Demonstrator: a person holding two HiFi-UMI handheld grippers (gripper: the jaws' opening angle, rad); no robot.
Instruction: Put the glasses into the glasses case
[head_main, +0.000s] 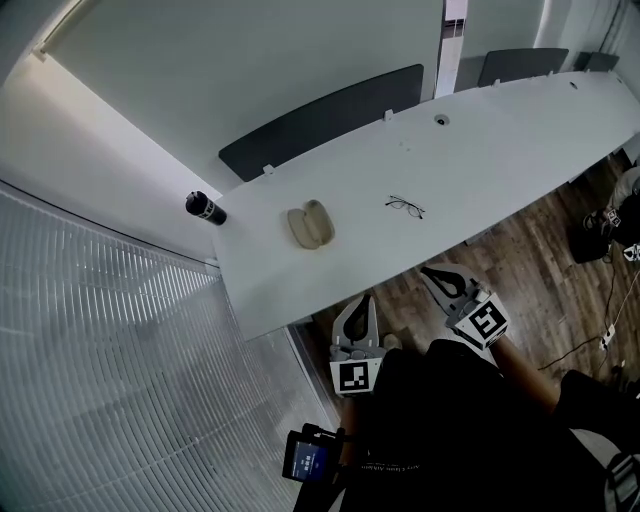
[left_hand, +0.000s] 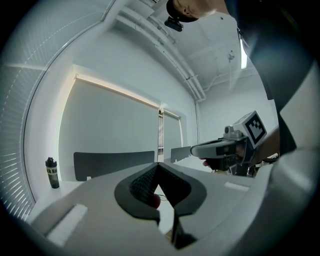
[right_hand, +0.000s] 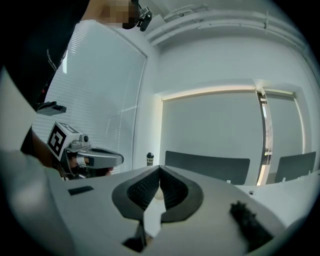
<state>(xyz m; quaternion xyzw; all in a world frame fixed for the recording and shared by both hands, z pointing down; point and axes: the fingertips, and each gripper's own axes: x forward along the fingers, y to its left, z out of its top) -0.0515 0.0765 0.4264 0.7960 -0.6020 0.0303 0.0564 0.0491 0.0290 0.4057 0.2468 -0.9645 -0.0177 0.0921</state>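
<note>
Wood floor (head_main: 530, 250) underfoot, white table (head_main: 480, 150) ahead, window blinds (head_main: 90, 360) along the left. Both tools are held low in front of the person, short of the table's near edge and over nothing on it.

Left gripper (head_main: 364, 306): jaws pressed together at the tips, nothing between them. Right gripper (head_main: 433, 274): same, tips meeting and empty. It sits just right of the left one, angled toward the table.

On the table, the glasses case (head_main: 310, 225) lies open, its two beige halves side by side. The glasses (head_main: 405, 207) lie flat to its right, near but not touching — well clear of both grippers.

Further left, a black bottle (head_main: 205, 208) stands at the table's far-left corner. Beyond the far edge are dark chair backs (head_main: 320, 120), then a pale wall.
</note>
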